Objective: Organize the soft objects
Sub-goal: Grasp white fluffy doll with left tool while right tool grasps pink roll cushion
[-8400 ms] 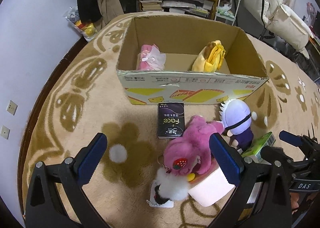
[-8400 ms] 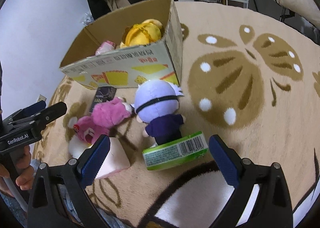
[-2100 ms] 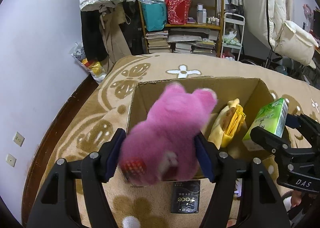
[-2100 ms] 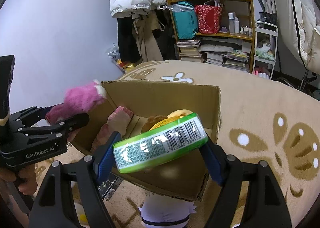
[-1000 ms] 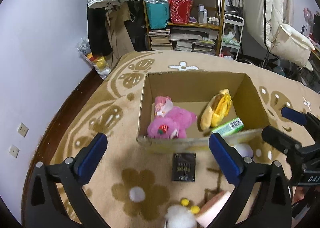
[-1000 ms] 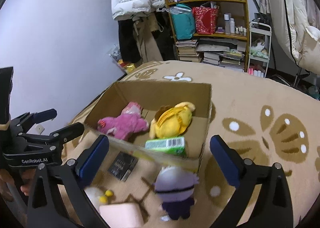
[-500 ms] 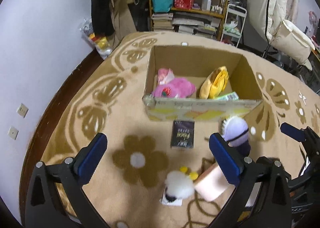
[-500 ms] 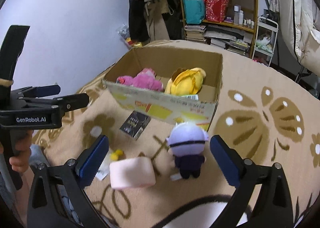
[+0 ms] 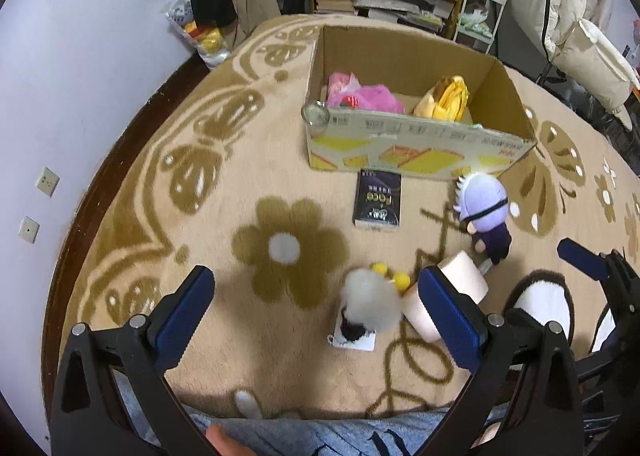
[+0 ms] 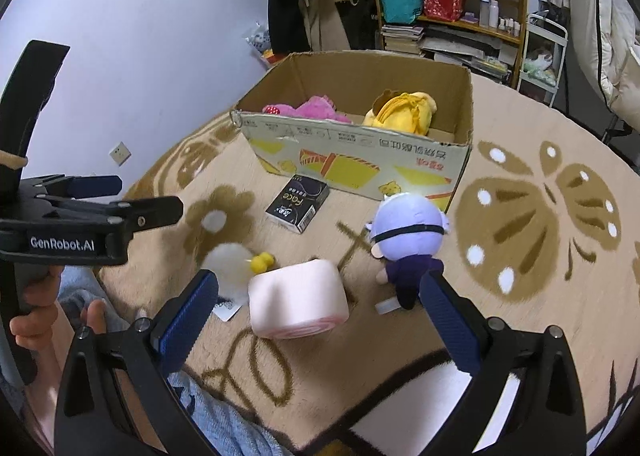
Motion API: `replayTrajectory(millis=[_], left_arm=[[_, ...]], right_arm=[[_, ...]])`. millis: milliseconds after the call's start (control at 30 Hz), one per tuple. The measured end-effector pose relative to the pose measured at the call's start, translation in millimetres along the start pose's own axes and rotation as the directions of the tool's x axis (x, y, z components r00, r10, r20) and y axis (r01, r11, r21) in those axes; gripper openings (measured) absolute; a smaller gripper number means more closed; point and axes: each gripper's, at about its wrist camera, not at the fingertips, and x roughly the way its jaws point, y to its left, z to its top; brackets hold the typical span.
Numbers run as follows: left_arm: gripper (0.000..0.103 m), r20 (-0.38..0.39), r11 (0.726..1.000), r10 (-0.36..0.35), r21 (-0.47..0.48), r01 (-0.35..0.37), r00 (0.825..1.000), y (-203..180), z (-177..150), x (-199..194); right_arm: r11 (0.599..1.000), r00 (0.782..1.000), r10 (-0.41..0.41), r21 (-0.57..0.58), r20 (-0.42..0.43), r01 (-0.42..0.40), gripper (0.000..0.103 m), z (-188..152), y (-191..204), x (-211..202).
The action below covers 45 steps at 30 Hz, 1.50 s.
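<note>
Both empty grippers' fingers (image 10: 188, 316) wide above pink cushion (image 10: 298, 302), apart.

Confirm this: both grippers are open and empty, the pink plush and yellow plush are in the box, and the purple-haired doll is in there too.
Wrong on the doll. The purple-haired doll stands on the carpet outside the cardboard box, as the right wrist view shows. The rest holds: pink plush and yellow plush inside.

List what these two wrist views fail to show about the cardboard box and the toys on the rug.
- Cardboard box floor, both views: hidden by its near wall and by the pink plush and yellow plush.
- Purple-haired doll, both views: face turned away.
- White fluffy toy, left wrist view: blurred; right finger covers part of it in the right wrist view.
- Pink block: underside unseen.
</note>
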Motion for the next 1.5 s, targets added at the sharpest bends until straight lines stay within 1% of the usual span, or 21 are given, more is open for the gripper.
replayTrajectory(millis=[67,100,167,333,467,567,700,933,1067,1167,1233,1300,1367,1400,1433,1500], left_arm=[[0.101,-0.012,1.0,0.011,0.007,-0.011,1.0,-1.1,-1.4,3.0],[0.101,-0.012,1.0,0.028,0.008,-0.028,1.0,-1.8,-2.0,5.0],[0.101,-0.025,0.999,0.044,0.007,-0.044,0.999,-2.3,-2.5,11.5],[0.101,-0.087,1.0,0.022,-0.004,-0.022,0.996,-2.2,0.0,31.9],[0.101,-0.135,1.0,0.025,-0.013,-0.027,0.99,-4.6,2.0,49.2],[0.101,-0.173,1.0,-0.005,-0.031,-0.001,0.985,-4.7,3.6,60.8],[0.101,-0.224,0.998,-0.06,-0.047,0.05,0.973,-7.9,2.1,72.9],[0.101,-0.273,0.995,-0.09,-0.07,0.074,0.958,-9.9,1.5,87.9],[0.101,-0.308,0.996,-0.083,-0.051,0.071,0.948,-14.2,-1.7,98.4],[0.098,-0.33,0.996,-0.085,-0.052,0.072,0.94,-15.7,-4.0,106.1],[0.094,-0.335,0.995,-0.092,-0.055,0.078,0.938,-15.9,-3.9,107.7],[0.087,-0.344,0.994,-0.103,-0.063,0.087,0.933,-14.8,-4.1,110.4],[0.082,-0.359,0.993,-0.116,-0.074,0.096,0.926,-16.0,-4.5,114.4],[0.079,-0.364,0.992,-0.121,-0.077,0.1,0.923,-16.2,-5.1,116.2],[0.078,-0.368,0.991,-0.126,-0.079,0.104,0.921,-16.6,-5.6,117.7],[0.073,-0.376,0.99,-0.134,-0.082,0.111,0.917,-17.9,-6.2,120.6]], right_arm=[[1.0,1.0,-0.026,0.0,-0.017,0.026,0.103,-0.5,-1.5,3.0],[1.0,0.999,-0.03,0.005,-0.027,0.031,0.103,-0.7,-2.8,5.2],[1.0,0.998,-0.018,0.022,-0.054,0.019,0.103,-1.5,-6.3,11.1],[1.0,0.995,-0.001,0.017,-0.098,0.002,0.103,-2.3,-7.1,24.8],[1.0,0.992,0.017,-0.015,-0.124,-0.019,0.103,-2.5,0.0,34.9],[0.999,0.989,0.026,-0.042,-0.146,-0.032,0.103,-3.1,5.9,43.9],[0.997,0.984,0.029,-0.066,-0.174,-0.041,0.103,-4.3,12.9,55.9],[0.995,0.977,0.024,-0.093,-0.211,-0.045,0.103,-6.9,19.3,75.4],[0.993,0.968,0.028,-0.107,-0.251,-0.056,0.103,-11.5,22.6,87.9],[0.989,0.964,0.01,-0.138,-0.265,-0.048,0.103,-13.6,27.4,95.1],[0.988,0.961,0.0,-0.15,-0.275,-0.043,0.103,-14.7,28.7,99.7],[0.987,0.959,-0.01,-0.154,-0.283,-0.035,0.103,-15.8,28.3,103.0],[0.989,0.959,-0.006,-0.144,-0.285,-0.037,0.092,-15.7,26.6,104.3],[0.991,0.958,0.01,-0.128,-0.288,-0.049,0.091,-15.3,24.8,104.9],[0.991,0.957,0.013,-0.122,-0.289,-0.05,0.089,-15.5,23.4,105.0],[0.992,0.957,0.021,-0.113,-0.289,-0.055,0.081,-15.1,20.5,104.2]])
